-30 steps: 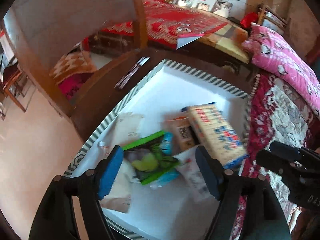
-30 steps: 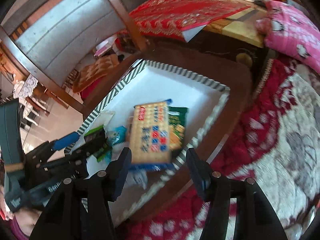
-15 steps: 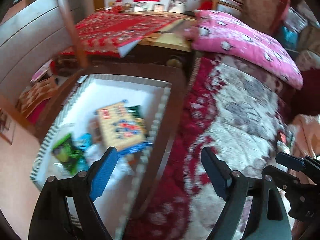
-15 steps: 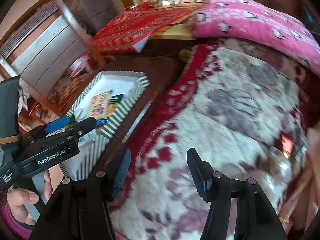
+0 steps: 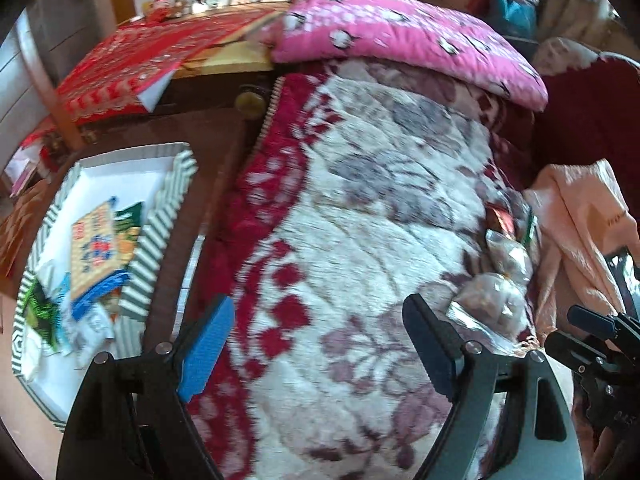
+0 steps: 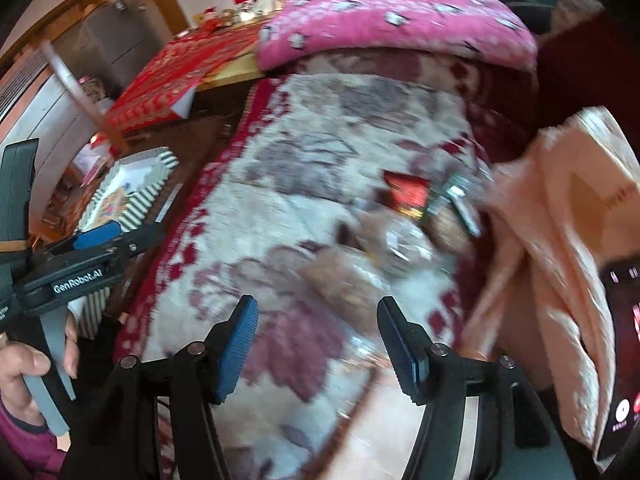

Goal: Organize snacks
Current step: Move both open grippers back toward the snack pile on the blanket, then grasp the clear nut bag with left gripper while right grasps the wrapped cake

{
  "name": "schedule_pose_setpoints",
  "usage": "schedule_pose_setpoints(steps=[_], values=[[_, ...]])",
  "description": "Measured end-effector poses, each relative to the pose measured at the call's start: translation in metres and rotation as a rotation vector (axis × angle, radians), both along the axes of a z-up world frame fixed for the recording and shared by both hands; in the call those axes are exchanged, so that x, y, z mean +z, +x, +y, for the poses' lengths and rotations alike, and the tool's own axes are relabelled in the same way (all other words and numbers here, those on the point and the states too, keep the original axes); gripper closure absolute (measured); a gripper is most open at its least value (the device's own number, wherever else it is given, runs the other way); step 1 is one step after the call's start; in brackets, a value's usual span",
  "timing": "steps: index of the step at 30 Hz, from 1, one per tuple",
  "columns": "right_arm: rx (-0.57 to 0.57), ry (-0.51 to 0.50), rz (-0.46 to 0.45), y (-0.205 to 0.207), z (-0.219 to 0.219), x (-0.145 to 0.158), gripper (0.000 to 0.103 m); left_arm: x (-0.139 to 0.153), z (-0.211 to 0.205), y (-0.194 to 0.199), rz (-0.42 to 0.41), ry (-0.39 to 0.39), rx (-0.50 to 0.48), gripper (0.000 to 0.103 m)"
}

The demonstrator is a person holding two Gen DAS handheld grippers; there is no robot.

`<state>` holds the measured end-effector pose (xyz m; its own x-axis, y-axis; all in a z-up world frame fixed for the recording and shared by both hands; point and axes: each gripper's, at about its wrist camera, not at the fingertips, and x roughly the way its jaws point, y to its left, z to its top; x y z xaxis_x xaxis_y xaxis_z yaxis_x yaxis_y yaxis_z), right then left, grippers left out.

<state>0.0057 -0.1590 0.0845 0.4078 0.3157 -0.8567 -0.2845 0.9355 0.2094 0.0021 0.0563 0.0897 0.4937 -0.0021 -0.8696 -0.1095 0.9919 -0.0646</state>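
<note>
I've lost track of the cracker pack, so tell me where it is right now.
In the left wrist view, the cracker pack lies at the far left inside the striped tray, overlapping a green snack bag, left of the patterned blanket.

Both wrist cameras are looking steeply down, close over the floral blanket (image 5: 360, 220); both are sharing the striped tray (image 6: 136, 196) left of the claws.
</note>
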Motion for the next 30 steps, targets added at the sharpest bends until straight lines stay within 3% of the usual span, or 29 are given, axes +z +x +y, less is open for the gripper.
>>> schedule_pose_setpoints(steps=[8,22,30], values=[[-0.084,0.014,0.047,0.004,-0.038,-0.020,0.034,-0.012,-0.037,0.013,0.045,-0.030,-0.100,0.018],[-0.117,-0.017,0.077,0.009,-0.050,-0.036,0.031,-0.036,-0.110,0.040,0.105,-0.062,-0.360,0.018],[-0.152,-0.034,0.105,0.011,-0.061,-0.042,0.030,-0.049,-0.136,0.053,0.139,-0.098,-0.448,0.017]])
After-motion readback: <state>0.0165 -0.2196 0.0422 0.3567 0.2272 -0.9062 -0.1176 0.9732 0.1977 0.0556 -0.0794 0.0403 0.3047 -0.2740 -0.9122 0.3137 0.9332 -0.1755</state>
